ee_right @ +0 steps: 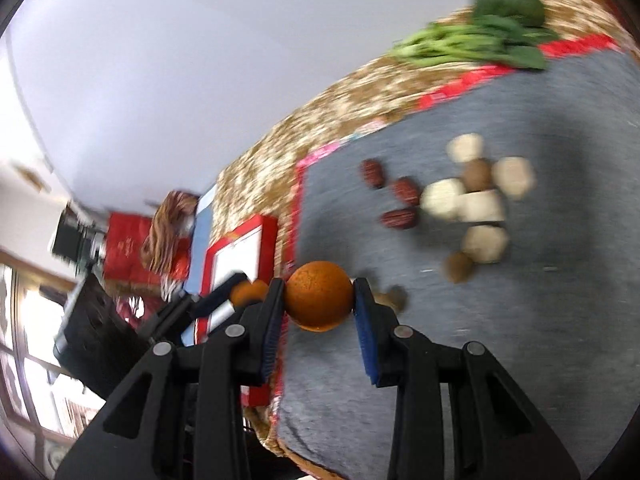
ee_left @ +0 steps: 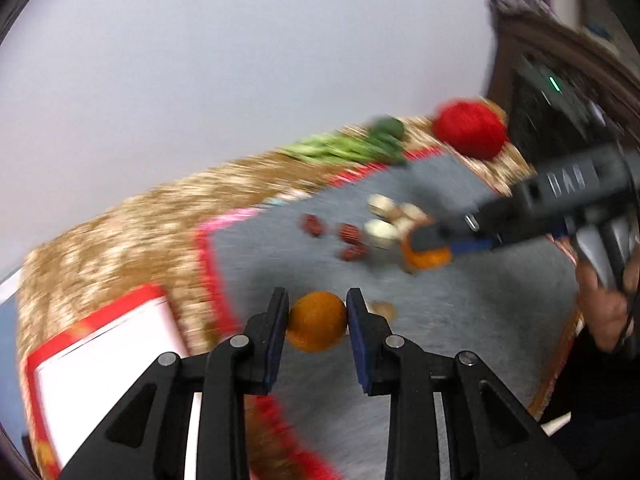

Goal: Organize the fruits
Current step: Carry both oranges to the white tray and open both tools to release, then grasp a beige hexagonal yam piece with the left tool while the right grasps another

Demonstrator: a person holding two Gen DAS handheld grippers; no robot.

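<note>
1. Your left gripper (ee_left: 317,312) is closed on an orange (ee_left: 317,321), both blue pads pressed against its sides, above the grey mat (ee_left: 460,320).
2. Your right gripper (ee_right: 319,298) likewise clamps a second orange (ee_right: 319,297) between its pads, over the mat's left edge.
3. Just past the right gripper lie three red dates (ee_right: 400,196), touching a cluster of pale chunks (ee_right: 472,200) and small brown round fruits (ee_right: 459,266).
4. Leafy greens (ee_right: 480,46) rest at the mat's far edge on the patterned tablecloth (ee_right: 340,100).
5. A red round object (ee_left: 470,128) sits on the cloth, too blurred to identify.
6. A red-framed white box (ee_left: 104,352) lies left of the mat.
</note>
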